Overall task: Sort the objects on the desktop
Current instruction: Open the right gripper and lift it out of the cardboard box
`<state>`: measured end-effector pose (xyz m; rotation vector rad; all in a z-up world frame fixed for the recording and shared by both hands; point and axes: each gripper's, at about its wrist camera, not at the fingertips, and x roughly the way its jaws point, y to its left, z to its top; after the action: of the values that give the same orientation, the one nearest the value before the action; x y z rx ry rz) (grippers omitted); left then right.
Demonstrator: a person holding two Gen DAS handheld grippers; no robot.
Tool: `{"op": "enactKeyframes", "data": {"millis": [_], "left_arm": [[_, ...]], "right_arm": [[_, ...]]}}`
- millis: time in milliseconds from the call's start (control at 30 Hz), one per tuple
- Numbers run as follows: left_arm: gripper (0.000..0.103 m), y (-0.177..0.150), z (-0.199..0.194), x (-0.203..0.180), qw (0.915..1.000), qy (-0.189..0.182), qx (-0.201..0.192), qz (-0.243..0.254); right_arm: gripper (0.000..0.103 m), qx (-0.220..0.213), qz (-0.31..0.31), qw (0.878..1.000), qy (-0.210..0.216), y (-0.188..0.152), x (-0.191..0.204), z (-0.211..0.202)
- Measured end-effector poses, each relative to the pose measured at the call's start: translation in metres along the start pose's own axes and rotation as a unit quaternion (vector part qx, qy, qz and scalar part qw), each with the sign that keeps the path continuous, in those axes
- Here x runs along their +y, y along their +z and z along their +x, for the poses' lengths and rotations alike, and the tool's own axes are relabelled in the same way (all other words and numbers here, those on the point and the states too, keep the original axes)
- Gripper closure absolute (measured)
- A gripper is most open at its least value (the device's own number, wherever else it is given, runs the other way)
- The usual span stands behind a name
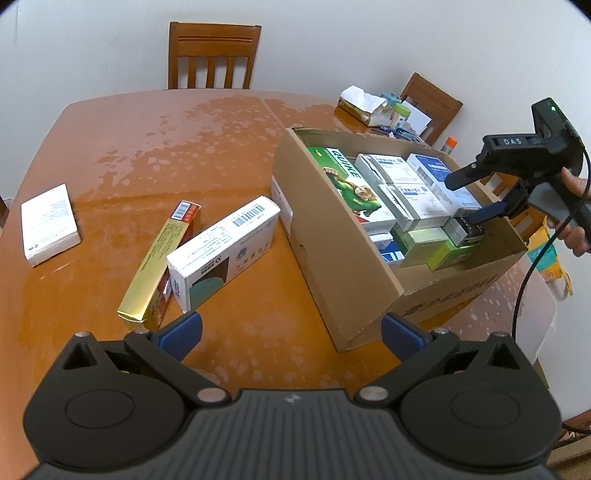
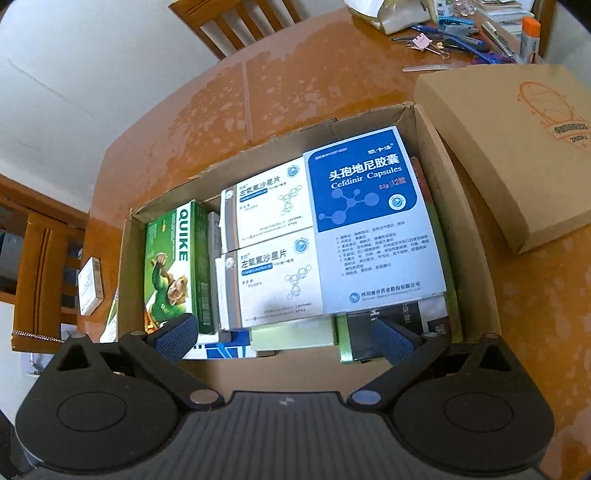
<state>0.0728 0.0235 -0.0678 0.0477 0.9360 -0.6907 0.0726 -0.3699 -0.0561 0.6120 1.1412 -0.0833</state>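
An open cardboard box (image 1: 343,266) on the wooden table holds several medicine boxes, among them a green QUIKE box (image 1: 351,184) and a blue-and-white Cefdinir box (image 2: 369,218). A white box with a teal print (image 1: 225,251), a gold-and-red slim box (image 1: 159,266) and a flat white box (image 1: 48,225) lie on the table left of it. My left gripper (image 1: 291,332) is open and empty above the table, near the cardboard box's front corner. My right gripper (image 2: 284,339) is open and empty above the packed boxes; it also shows in the left wrist view (image 1: 469,195).
The cardboard box's (image 2: 162,206) lid (image 2: 517,147) lies to its right. Clutter of pens, clips, a tissue pack (image 1: 362,103) and an orange-capped bottle (image 2: 530,33) sits at the table's far corner. Wooden chairs (image 1: 214,55) stand around the table.
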Motion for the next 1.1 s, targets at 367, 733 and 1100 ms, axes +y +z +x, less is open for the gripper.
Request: {"op": "enactKeyframes", "data": {"millis": [367,733,1100], "left_arm": [[0.0,0.0,-0.001,0.001,0.9999,0.008,-0.006,-0.009],[0.0,0.002,-0.006,0.006,0.9993,0.028,-0.017,-0.015],[0.0,0.008,-0.021,0.021,0.996,0.076,-0.042,-0.024]], "right_arm": [[0.0,-0.009,-0.011,1.0,-0.006,0.004,0.002,-0.007],[0.0,-0.06,-0.014,0.998,0.007,-0.022,0.025,-0.027],[0.0,-0.094,0.006,0.994,0.051,-0.044,0.033,-0.036]]}}
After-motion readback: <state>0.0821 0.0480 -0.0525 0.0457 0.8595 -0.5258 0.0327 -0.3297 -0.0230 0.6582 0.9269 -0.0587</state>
